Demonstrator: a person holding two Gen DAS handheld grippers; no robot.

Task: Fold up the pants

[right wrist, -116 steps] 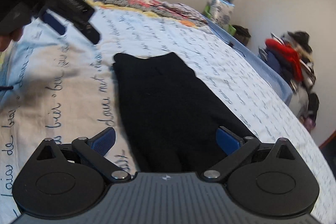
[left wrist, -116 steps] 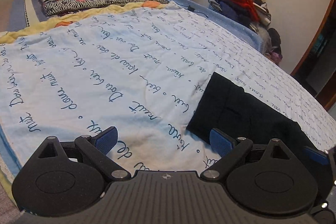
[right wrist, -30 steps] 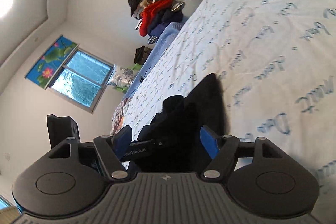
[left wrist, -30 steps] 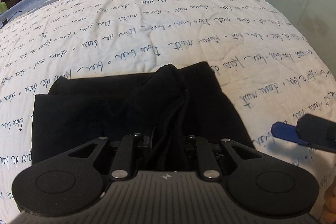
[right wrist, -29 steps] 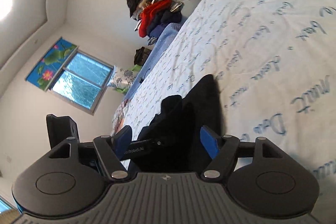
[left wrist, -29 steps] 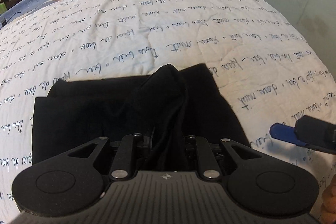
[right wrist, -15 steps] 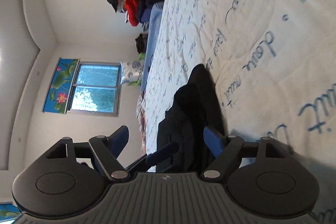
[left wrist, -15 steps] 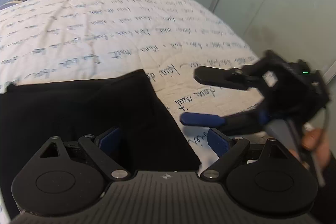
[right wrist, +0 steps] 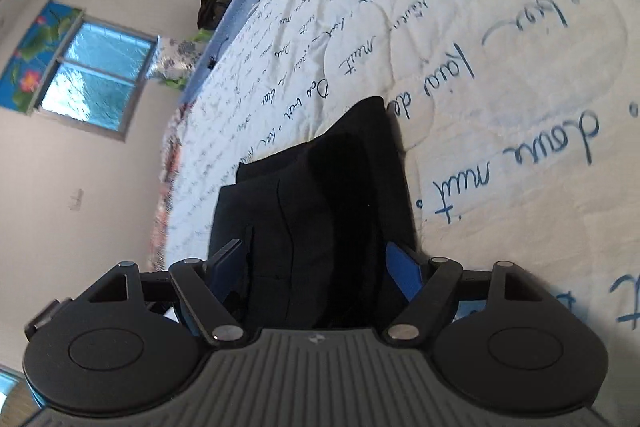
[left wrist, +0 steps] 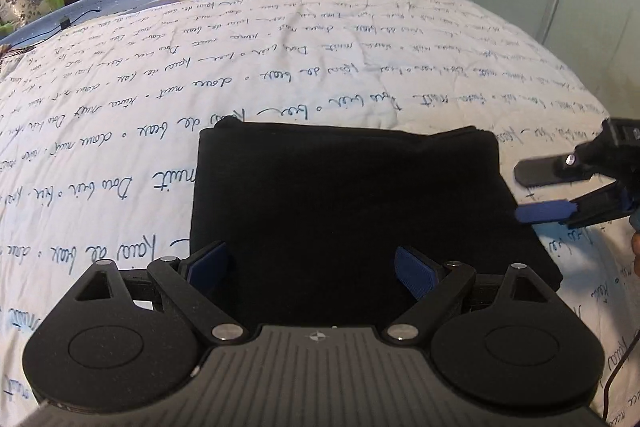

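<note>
Black pants (left wrist: 352, 195), folded flat, seemingly widthways

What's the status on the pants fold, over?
Left gripper open, jaws just spread, off the cloth. Right gripper open beside the pants' edge. Black pants folded flat on the bedspread. Nothing in the way.

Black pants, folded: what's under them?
The folded black pants lie flat on the white quilt with blue script, which shows on every visible side. The patch directly beneath is covered, so anything there cannot be seen. Nothing rests on top.
</note>
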